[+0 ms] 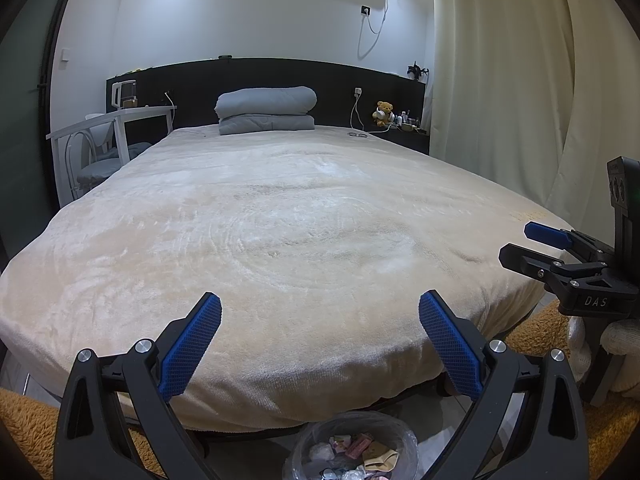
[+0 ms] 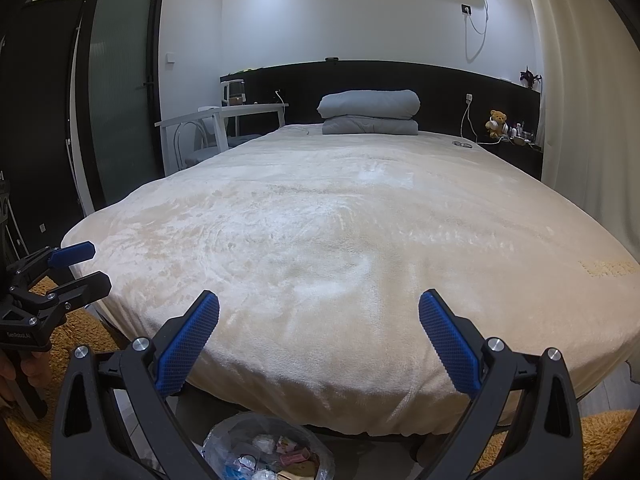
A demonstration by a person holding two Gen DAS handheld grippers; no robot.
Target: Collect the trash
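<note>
A small waste bin lined with a clear bag (image 1: 406, 434) (image 2: 218, 434) stands on the floor at the foot of the bed. Crumpled wrappers and tissue (image 1: 360, 446) (image 2: 288, 454) lie inside it. My left gripper (image 1: 320, 300) hangs open above the bin with nothing between its blue pads. My right gripper (image 2: 319, 300) is open too and holds nothing. Each gripper shows in the other's view: the right gripper (image 1: 516, 242) at the bed's right corner, the left gripper (image 2: 100, 264) at the left corner. I see no loose trash on the cream blanket (image 1: 280, 232) (image 2: 340, 240).
A folded grey duvet (image 1: 266, 110) lies at the headboard, with glasses (image 1: 357, 135) on the blanket nearby. A white desk and chair (image 1: 108, 136) stand left of the bed, a curtain (image 1: 500, 80) right. An orange shaggy rug (image 2: 604, 436) covers the floor on both sides.
</note>
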